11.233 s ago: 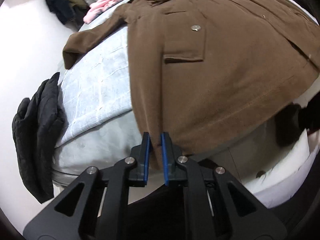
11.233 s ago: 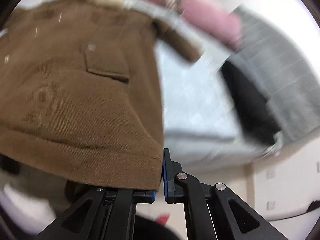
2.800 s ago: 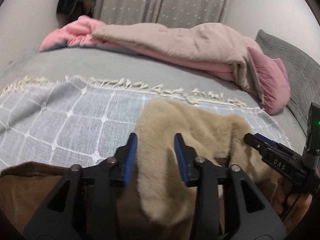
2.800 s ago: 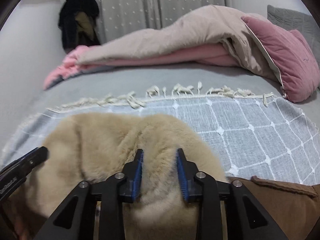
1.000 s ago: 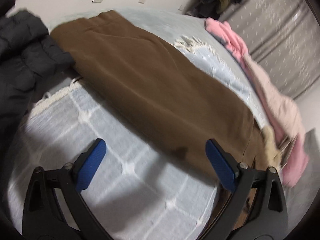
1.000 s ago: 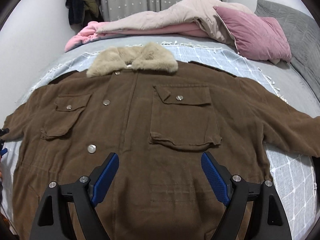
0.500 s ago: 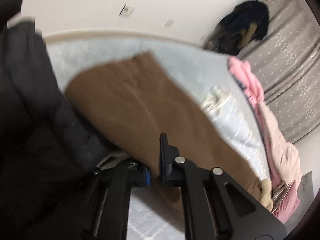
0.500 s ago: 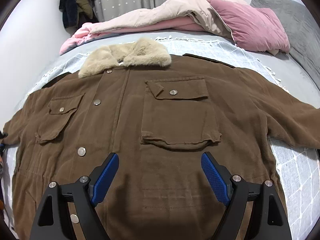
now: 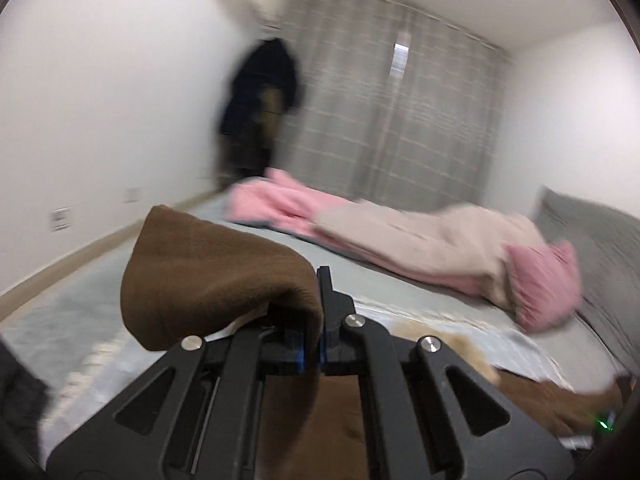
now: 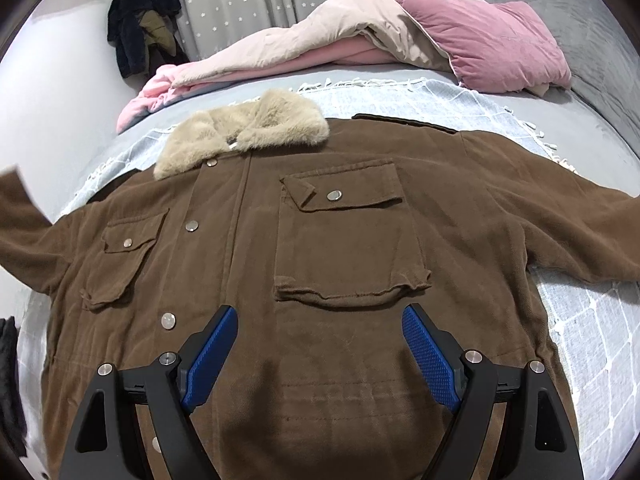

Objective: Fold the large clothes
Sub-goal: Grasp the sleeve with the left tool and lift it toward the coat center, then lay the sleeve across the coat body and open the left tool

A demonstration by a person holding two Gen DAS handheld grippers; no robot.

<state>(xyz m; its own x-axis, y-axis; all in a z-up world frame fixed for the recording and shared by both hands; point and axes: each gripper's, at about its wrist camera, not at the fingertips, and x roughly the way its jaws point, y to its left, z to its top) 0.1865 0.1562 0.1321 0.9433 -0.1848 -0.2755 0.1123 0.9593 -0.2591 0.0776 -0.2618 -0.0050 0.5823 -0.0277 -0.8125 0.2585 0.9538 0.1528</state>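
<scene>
A brown coat (image 10: 340, 280) with a beige fur collar (image 10: 244, 132) lies front up on the bed, both chest pockets showing. My right gripper (image 10: 320, 344) is open and empty, hovering over the coat's lower front. My left gripper (image 9: 316, 304) is shut on the cuff of the coat's left sleeve (image 9: 216, 280) and holds it lifted above the bed; the cuff drapes over the left finger. In the right wrist view that sleeve (image 10: 24, 224) rises off the bed at the left edge. The right sleeve (image 10: 560, 224) lies spread out flat.
A pale blue checked throw (image 10: 592, 344) with a fringe lies under the coat. A pink and beige duvet (image 10: 320, 40) and a pink pillow (image 10: 488, 40) are piled at the head. Dark clothes (image 10: 140, 20) hang by the curtain. A black garment (image 10: 8, 380) lies at the bed's left edge.
My left gripper has lifted the sleeve cuff up off the bed and its view has swung toward the room. My right gripper stays open over the coat's lower front.
</scene>
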